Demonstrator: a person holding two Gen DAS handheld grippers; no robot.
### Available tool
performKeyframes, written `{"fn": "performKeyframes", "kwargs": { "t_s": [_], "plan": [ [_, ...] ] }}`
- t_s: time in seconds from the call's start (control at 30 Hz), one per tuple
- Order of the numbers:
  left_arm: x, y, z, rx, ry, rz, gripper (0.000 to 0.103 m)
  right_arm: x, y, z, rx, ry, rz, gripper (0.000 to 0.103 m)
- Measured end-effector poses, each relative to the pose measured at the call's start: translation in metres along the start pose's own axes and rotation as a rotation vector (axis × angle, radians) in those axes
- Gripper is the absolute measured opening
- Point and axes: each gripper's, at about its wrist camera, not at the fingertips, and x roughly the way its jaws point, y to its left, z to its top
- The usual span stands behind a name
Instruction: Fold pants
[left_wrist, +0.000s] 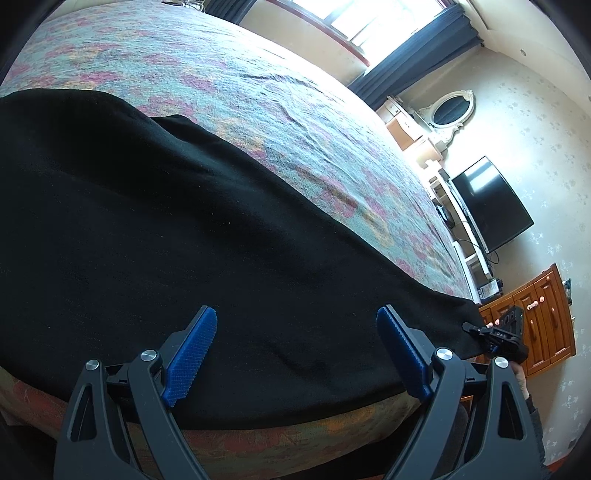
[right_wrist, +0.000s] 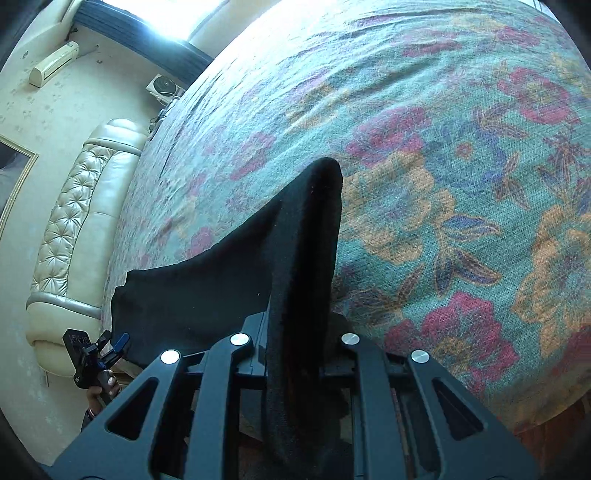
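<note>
Black pants (left_wrist: 147, 221) lie stretched along the near edge of a floral bedspread (left_wrist: 295, 110). My left gripper (left_wrist: 295, 314) hovers over them near the bed's edge, open, its blue pads (left_wrist: 192, 354) wide apart with nothing pinched. At the pants' far end on the right, my right gripper (left_wrist: 471, 326) is shut on the fabric. In the right wrist view the pants (right_wrist: 303, 229) rise in a narrow ridge out of my right gripper (right_wrist: 299, 332); the cloth hides its fingertips. The left gripper (right_wrist: 116, 339) shows small at the pants' other end.
The bedspread (right_wrist: 443, 184) stretches far beyond the pants. A padded cream headboard (right_wrist: 74, 221) stands at one end of the bed. A television (left_wrist: 491, 206), an oval mirror (left_wrist: 452, 109) and a wooden cabinet (left_wrist: 546, 317) line the wall past the other end.
</note>
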Motion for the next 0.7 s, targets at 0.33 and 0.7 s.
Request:
{"fn": "performKeyframes", "kwargs": {
  "t_s": [0.33, 0.7],
  "plan": [
    [-0.007, 0.012, 0.008, 0.025, -0.007, 0.155, 0.087, -0.033, 0.069, 0.002, -0.078, -0.087, -0.046, 0.015],
    [-0.028, 0.039, 0.020, -0.021, -0.040, 0.226, 0.087, -0.049, 0.125, 0.000, -0.136, -0.116, -0.027, 0.015]
  ]
}}
